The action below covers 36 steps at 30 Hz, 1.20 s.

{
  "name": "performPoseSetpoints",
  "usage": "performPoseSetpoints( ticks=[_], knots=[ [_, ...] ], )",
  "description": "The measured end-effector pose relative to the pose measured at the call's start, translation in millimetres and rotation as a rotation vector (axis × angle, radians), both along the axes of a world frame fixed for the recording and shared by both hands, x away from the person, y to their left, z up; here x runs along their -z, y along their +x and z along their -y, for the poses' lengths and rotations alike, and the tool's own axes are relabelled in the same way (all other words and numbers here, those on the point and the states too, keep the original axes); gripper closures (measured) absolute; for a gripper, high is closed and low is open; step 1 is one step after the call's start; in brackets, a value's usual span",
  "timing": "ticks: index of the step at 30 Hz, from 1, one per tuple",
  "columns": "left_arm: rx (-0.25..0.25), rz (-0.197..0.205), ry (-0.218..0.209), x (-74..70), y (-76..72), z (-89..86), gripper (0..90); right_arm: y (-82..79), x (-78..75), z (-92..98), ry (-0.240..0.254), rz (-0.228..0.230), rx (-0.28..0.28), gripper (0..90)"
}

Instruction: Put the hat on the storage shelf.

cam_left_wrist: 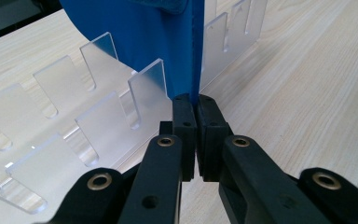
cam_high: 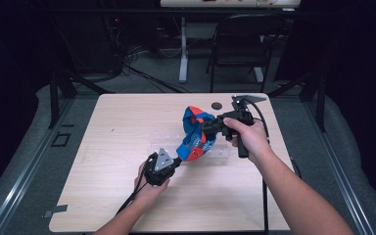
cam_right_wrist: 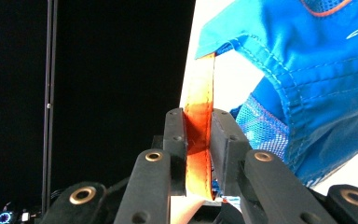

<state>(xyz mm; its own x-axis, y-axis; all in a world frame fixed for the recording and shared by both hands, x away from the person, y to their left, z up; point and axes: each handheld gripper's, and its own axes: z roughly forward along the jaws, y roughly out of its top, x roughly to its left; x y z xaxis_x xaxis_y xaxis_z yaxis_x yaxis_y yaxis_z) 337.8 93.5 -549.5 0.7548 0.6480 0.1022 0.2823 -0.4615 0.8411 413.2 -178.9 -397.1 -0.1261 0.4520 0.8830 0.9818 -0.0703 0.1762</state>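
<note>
Blue and red cap (cam_high: pixel 196 134), held up off the wooden table (cam_high: pixel 122 142) just right of centre, stretched between the two grippers above a clear acrylic rack (cam_high: pixel 215 152). Judged light and soft in the crown, mesh panels limp, only the brim (cam_left_wrist: pixel 168 51) stiff enough to keep its shape; likely to sag or swing if one hold goes. Not fragile, fabric not slippery, though a thin edge could slide out of smooth pads. Best holds by this look: the brim's edge for control, the orange back strap (cam_right_wrist: pixel 199 140) for lifting and steering.

Left gripper (cam_high: pixel 174 164) at about seven o'clock from the cap, low and near the table, jaws pressed fully together on the brim's thin blue edge; in the left gripper view, the brim rising straight up from between the pads at twelve o'clock, with the slotted rack (cam_left_wrist: pixel 74 121) spread out at ten o'clock beneath it. Right gripper (cam_high: pixel 206 126) at about three o'clock from the cap, higher up, reaching in level, jaws closed most of the way and pinching the orange strap flat between the pads; in the right gripper view, the blue crown (cam_right_wrist: pixel 307 84) hanging off toward two o'clock.

Small dark disc (cam_high: pixel 216 105) lying at twelve o'clock on the table, well apart from the cap.
</note>
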Motion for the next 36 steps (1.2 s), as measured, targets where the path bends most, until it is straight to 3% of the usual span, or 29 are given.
performPoseSetpoints(
  ticks=[18,36],
  knots=[
    [-0.01,-0.019,-0.017,-1.4,0.3,-1.7,86.8,-0.4,2.0,5.5,-0.006,0.001,0.018,77.4],
    [-0.023,-0.076,-0.056,-6.0,-2.4,-8.8,61.0,-1.0,4.6,15.9,-0.013,0.005,0.047,73.6]
  ],
)
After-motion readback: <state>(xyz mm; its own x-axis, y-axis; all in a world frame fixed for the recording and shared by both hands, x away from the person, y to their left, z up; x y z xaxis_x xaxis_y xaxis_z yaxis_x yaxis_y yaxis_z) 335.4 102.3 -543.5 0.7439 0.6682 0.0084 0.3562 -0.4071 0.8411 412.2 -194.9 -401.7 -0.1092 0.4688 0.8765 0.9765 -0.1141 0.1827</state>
